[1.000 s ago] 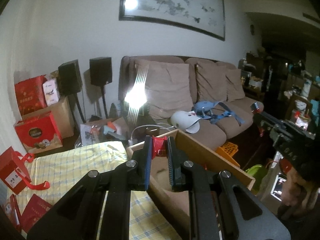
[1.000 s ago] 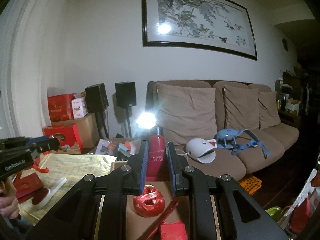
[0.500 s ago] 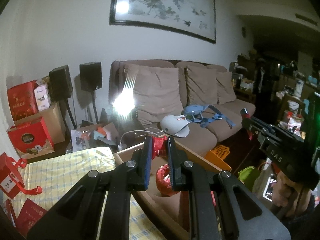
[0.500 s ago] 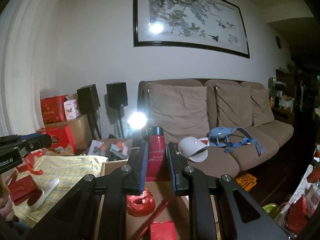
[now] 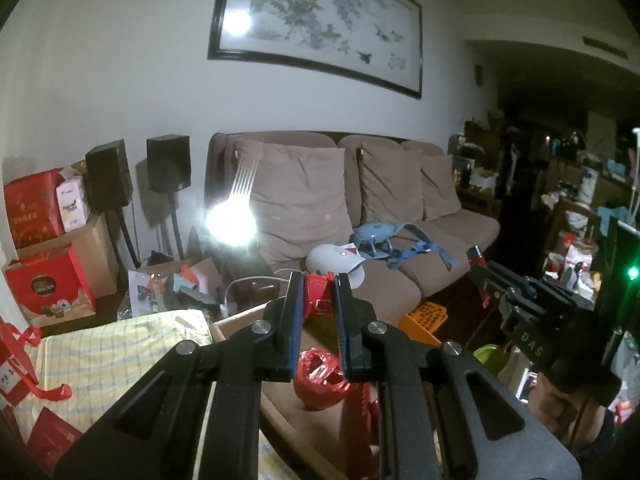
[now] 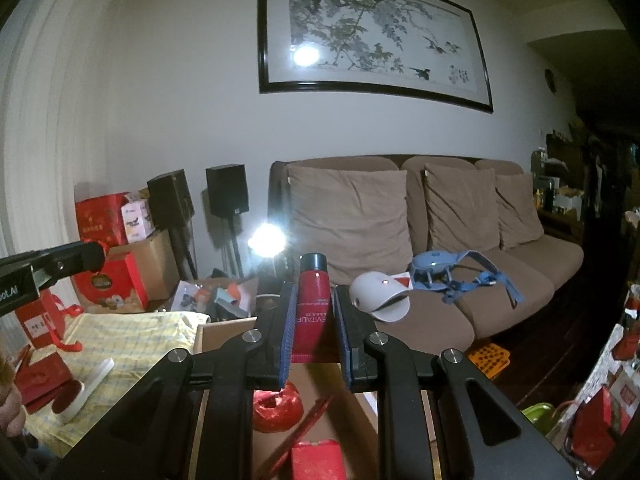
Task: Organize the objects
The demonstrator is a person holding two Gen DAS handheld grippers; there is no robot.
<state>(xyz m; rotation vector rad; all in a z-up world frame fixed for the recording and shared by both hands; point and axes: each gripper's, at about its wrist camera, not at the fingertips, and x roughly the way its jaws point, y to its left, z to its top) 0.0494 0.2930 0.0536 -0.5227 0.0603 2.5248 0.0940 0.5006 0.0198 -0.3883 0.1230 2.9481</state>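
My left gripper [image 5: 318, 294] is shut on a small red packet [image 5: 317, 293] and holds it above an open cardboard box [image 5: 240, 318]. A crumpled red bag [image 5: 320, 376] lies in the box below it. My right gripper [image 6: 312, 320] is shut on a red tube with a black cap [image 6: 312, 312], held upright over the same box [image 6: 224, 330]. The red bag [image 6: 278, 406] and a red paper packet [image 6: 316, 460] lie inside. The right gripper also shows at the right of the left wrist view [image 5: 476, 258].
A yellow checked cloth [image 5: 104, 352] covers the table left of the box, with red gift bags [image 5: 16, 360] and a white strip [image 6: 90, 380] on it. A brown sofa [image 6: 440, 280] stands behind. Red boxes and speakers [image 5: 108, 180] stand at the left.
Both grippers have risen and tilted up with their loads. The left gripper moved over the box, so the red bag inside now shows beneath it.
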